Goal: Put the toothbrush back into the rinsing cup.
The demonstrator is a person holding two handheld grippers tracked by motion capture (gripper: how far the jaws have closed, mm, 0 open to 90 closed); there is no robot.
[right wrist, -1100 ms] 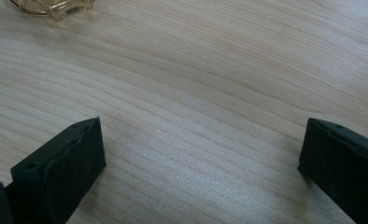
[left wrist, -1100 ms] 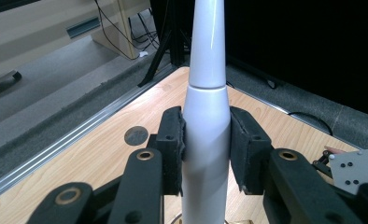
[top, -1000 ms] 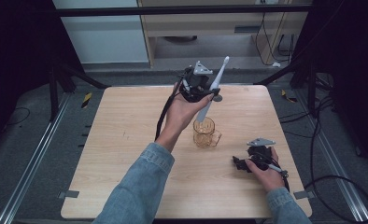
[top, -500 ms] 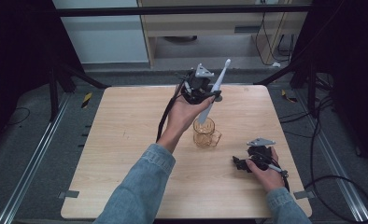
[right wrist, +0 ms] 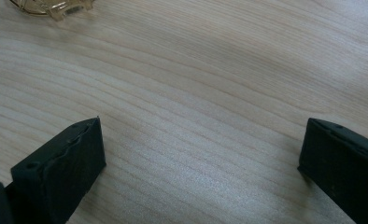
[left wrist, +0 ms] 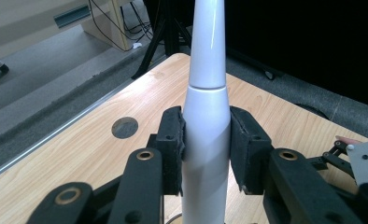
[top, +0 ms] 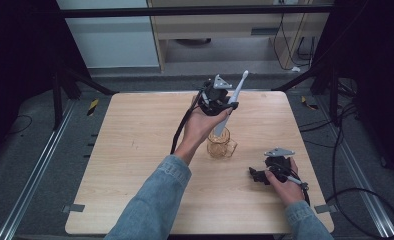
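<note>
Electric toothbrush (top: 230, 102) over amber glass cup (top: 219, 143).
Left gripper (left wrist: 205, 149) fingers clamped on toothbrush body; right gripper (right wrist: 201, 172) fingers apart, resting on table (top: 135, 150).

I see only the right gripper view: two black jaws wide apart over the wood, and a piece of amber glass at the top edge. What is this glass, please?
Observer: It is an amber glass cup with a handle, standing upright on the table.
Operator: Is something in it?
Observer: A white electric toothbrush leans over it, its lower end at the cup's mouth.
Operator: Who holds the toothbrush?
Observer: The left gripper, both pads pressed on the handle's sides.
Operator: And my gripper?
Observer: The right gripper rests low on the table, nearer the person than the cup.
</note>
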